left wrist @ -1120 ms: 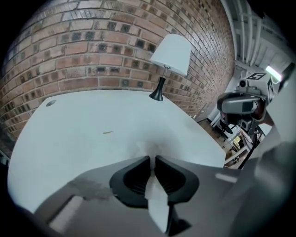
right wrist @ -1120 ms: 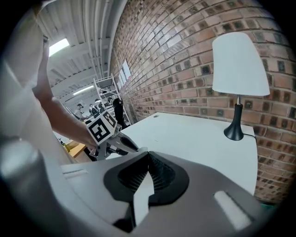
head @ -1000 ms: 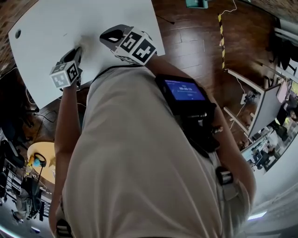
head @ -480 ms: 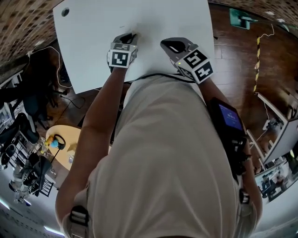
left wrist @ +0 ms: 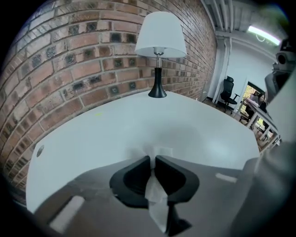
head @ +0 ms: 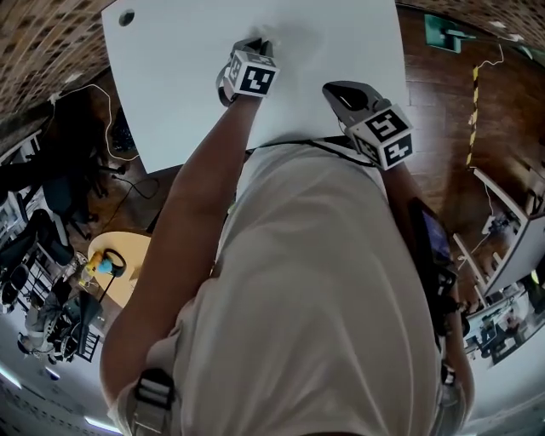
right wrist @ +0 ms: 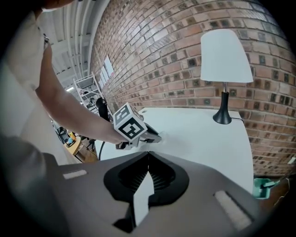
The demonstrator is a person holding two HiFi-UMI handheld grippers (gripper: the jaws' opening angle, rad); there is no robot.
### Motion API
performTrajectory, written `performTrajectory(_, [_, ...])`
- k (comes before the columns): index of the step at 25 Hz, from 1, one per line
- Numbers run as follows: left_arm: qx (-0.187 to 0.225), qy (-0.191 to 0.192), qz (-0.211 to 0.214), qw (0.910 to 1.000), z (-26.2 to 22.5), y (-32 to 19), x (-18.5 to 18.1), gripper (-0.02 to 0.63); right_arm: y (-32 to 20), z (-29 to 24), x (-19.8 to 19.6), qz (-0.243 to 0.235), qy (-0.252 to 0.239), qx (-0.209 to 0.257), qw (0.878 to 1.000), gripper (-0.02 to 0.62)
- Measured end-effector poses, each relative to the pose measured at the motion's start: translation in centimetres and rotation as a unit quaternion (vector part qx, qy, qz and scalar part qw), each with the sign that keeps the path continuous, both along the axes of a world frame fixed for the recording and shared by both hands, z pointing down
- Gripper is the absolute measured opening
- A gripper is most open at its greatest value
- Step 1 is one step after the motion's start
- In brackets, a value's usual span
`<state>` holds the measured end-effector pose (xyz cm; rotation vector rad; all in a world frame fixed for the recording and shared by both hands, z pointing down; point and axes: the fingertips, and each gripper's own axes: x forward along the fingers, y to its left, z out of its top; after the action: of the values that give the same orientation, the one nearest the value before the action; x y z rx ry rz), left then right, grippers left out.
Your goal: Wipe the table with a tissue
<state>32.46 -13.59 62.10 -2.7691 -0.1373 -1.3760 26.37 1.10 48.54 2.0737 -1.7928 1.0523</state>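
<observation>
The white table fills the top of the head view. My left gripper points down at it, far from the near edge, and is shut on a white tissue. In the left gripper view the tissue runs between the left gripper's jaws and a bit of it pokes out past the tips onto the table. My right gripper hovers over the near part of the table, to the right, its tips together. In the right gripper view the right gripper looks toward the left gripper.
A table lamp with a white shade and a black foot stands at the table's far end by the brick wall. A small round hole sits near the table's left corner. Wooden floor and cables lie around the table.
My left gripper has slid with the tissue across the table, away from the near edge and to the right. The right gripper has stayed about where it was.
</observation>
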Motion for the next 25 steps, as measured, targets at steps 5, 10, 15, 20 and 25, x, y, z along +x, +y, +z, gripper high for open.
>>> performTrajectory(5, [-0.013,-0.013,-0.024,0.9995,0.2,-1.3,-1.1,0.044,-0.9,-0.2,-0.4,-0.017,0.002,-0.005,1.000,0.008])
performTrajectory(10, [-0.012,-0.024,-0.049,0.9984,0.3,-4.4,-3.2,0.044,-2.2,-0.4,-0.9,-0.033,0.009,-0.001,0.999,0.008])
performTrajectory(15, [0.003,-0.032,-0.064,0.9974,0.4,-7.0,-6.0,0.044,-3.1,-0.5,-2.2,-0.039,0.011,0.001,0.999,0.008])
performTrajectory(20, [0.026,-0.052,-0.092,0.9941,0.8,-10.2,-9.6,0.044,-3.5,-0.7,-3.0,-0.029,0.016,0.009,0.999,0.008])
performTrajectory(25, [0.079,-0.045,-0.200,0.9755,-2.8,-16.9,-16.6,0.044,-3.6,-0.7,-3.7,-0.023,0.017,0.022,0.999,0.008])
